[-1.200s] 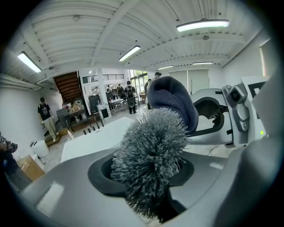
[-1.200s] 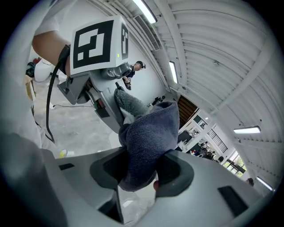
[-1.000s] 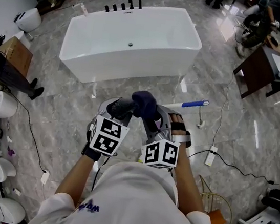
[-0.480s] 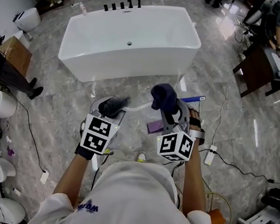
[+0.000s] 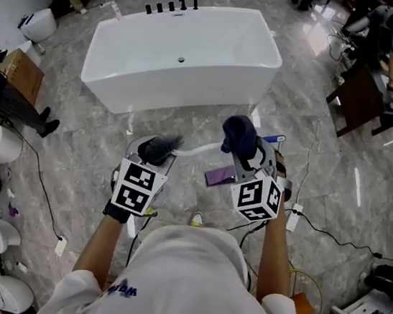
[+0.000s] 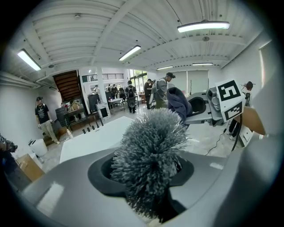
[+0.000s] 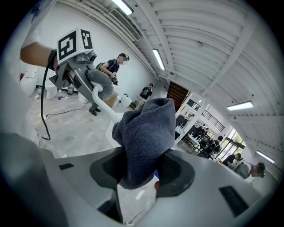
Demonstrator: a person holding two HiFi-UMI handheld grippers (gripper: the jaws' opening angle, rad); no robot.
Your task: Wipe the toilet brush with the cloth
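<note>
We find the left gripper (image 6: 148,177) clamped on the toilet brush (image 6: 153,142). The right gripper (image 7: 142,170), its jaws just opening wider, grips the cloth (image 7: 146,133). The cloth is clear of the bristles, so we judge the wiping incomplete.

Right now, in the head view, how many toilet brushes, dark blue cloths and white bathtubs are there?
toilet brush: 1
dark blue cloth: 1
white bathtub: 1
Total: 3
</note>
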